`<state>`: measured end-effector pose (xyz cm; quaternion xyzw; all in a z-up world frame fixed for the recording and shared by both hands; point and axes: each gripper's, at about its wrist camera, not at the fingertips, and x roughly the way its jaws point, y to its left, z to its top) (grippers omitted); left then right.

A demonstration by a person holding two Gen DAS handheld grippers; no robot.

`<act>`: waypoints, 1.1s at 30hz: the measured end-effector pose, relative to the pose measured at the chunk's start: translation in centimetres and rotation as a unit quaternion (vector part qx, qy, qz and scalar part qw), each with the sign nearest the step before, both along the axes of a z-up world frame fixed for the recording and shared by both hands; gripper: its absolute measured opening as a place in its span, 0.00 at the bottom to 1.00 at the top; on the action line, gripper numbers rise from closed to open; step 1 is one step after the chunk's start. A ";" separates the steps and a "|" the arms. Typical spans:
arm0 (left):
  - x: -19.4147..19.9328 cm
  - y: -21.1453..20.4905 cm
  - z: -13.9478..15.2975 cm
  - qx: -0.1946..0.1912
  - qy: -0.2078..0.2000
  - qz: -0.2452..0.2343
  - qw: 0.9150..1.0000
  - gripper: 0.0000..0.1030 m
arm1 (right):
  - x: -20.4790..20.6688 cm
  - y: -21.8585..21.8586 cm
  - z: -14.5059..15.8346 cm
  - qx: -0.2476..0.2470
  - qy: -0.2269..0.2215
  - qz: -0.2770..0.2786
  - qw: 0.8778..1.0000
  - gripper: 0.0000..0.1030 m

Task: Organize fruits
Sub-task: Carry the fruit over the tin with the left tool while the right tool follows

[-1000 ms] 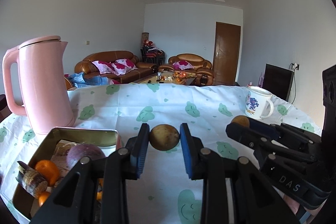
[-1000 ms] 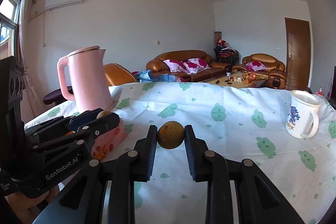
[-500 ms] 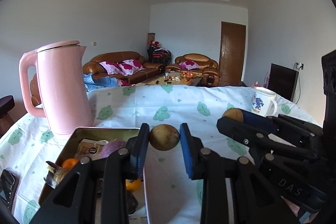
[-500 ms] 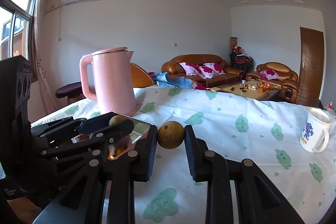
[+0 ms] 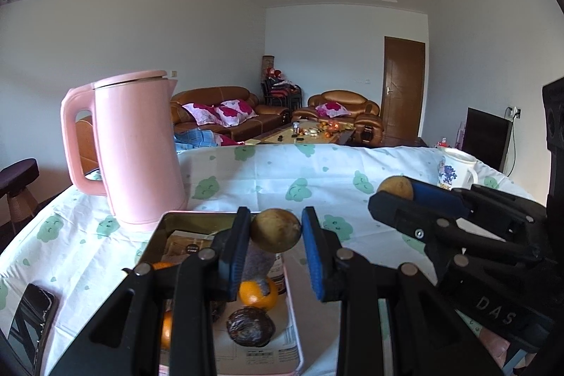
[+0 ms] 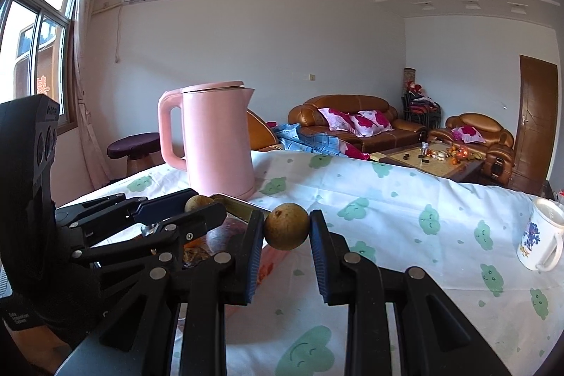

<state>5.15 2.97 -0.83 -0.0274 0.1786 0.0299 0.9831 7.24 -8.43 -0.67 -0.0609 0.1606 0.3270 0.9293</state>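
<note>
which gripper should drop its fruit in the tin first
Left, probably. The left gripper holds its brown fruit above the tin. The right gripper's fruit hangs beside the tin, over the cloth.

Pink kettle (image 5: pixel 137 150) crowding the tray's (image 5: pixel 197 217) far-left rim (upright), bare tablecloth (image 6: pixel 405 235) right

The left gripper (image 5: pixel 276 235) hides much of the tin tray (image 5: pixel 158 235).

Our left hand-held gripper (image 5: pixel 276 235) is black plastic with blue ribbed pads and silver rivets at the linkage pivots. Our right hand-held gripper (image 6: pixel 287 231) matches it, its side lettered "DAS" in white. A black glove (image 6: pixel 38 312) carries small white print.
</note>
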 end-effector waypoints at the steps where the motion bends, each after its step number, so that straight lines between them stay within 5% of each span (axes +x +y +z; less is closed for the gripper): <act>1: -0.1 0.3 0.0 0.000 0.000 0.003 1.000 0.30 | 0.0 0.3 0.0 -0.001 0.000 0.003 1.000 0.27; 33: -1.8 7.2 -2.2 -0.008 0.030 0.066 0.997 0.30 | 0.5 8.3 -2.8 -0.045 0.030 0.061 0.997 0.27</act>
